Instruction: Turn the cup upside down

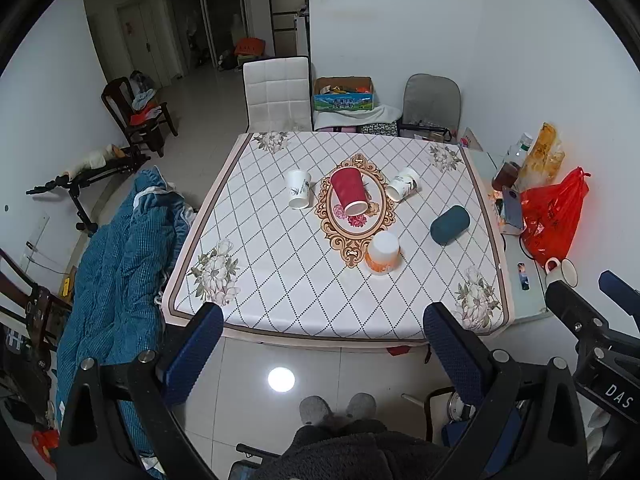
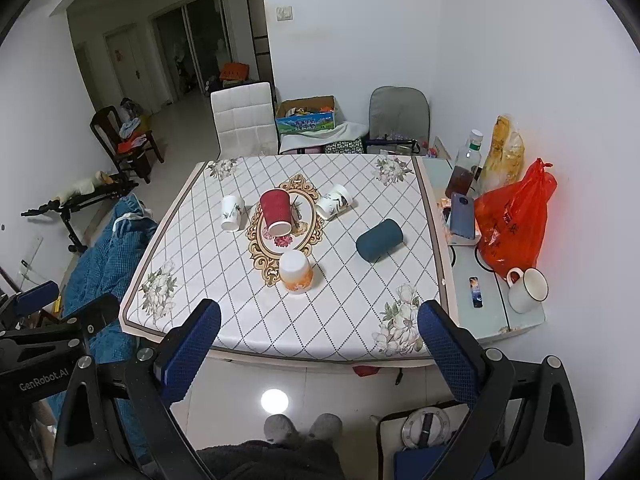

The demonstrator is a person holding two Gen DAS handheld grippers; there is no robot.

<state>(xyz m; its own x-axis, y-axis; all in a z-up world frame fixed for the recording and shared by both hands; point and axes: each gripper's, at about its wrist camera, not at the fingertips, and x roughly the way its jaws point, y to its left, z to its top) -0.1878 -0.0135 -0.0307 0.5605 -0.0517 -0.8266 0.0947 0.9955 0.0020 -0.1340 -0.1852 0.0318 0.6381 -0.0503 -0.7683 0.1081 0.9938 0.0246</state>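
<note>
Several paper cups sit on the patterned table (image 1: 280,280). A red cup (image 1: 350,192) (image 2: 276,212), a white printed cup (image 1: 403,184) (image 2: 335,202) and a dark teal cup (image 1: 450,225) (image 2: 379,240) lie on their sides. A white cup (image 1: 299,189) (image 2: 232,213) and an orange-and-white cup (image 1: 383,253) (image 2: 296,270) stand upside down. My left gripper (image 1: 323,320) and right gripper (image 2: 319,318) are open and empty, held high over the floor short of the table's near edge, apart from all cups.
A side table at the right holds a red plastic bag (image 2: 514,220), a white mug (image 2: 527,290), a phone (image 2: 463,216) and bottles (image 2: 466,168). Chairs (image 2: 245,120) stand behind the table. A blue quilt (image 1: 120,264) lies left of the table.
</note>
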